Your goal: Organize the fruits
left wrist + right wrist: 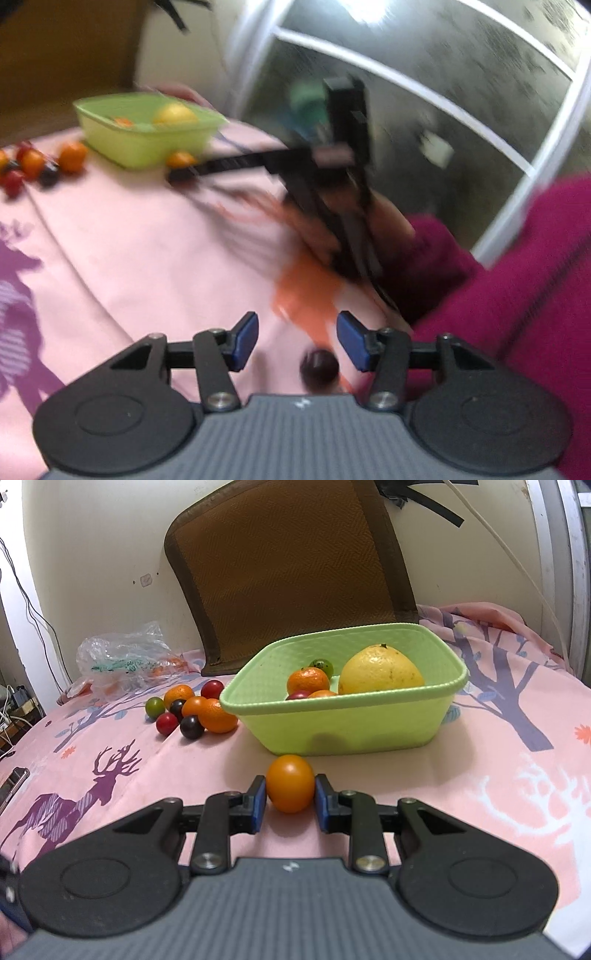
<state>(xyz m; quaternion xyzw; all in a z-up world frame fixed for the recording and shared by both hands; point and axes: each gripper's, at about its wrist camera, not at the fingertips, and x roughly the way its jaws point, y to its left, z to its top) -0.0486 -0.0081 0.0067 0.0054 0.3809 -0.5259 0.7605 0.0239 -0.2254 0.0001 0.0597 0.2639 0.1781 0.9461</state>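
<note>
Right gripper [290, 800] pinches a small orange fruit [290, 788] between both blue pads, just in front of the green basin [343, 716] on the pink sheet [461, 775]. Basin holds a large yellow citrus [380, 670] and mandarins. Loose fruit pile [192, 710] lies left of basin. Left gripper [297, 341] spread, a dark round fruit [319, 367] loose between its jaws; view blurred.

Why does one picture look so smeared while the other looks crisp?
Left wrist view: motion blur smears the green basin and the right gripper; only the left gripper looks sharp. Right wrist view: steady and crisp, the orange fruit clear; fisheye lenses bend the edges in both.
</note>
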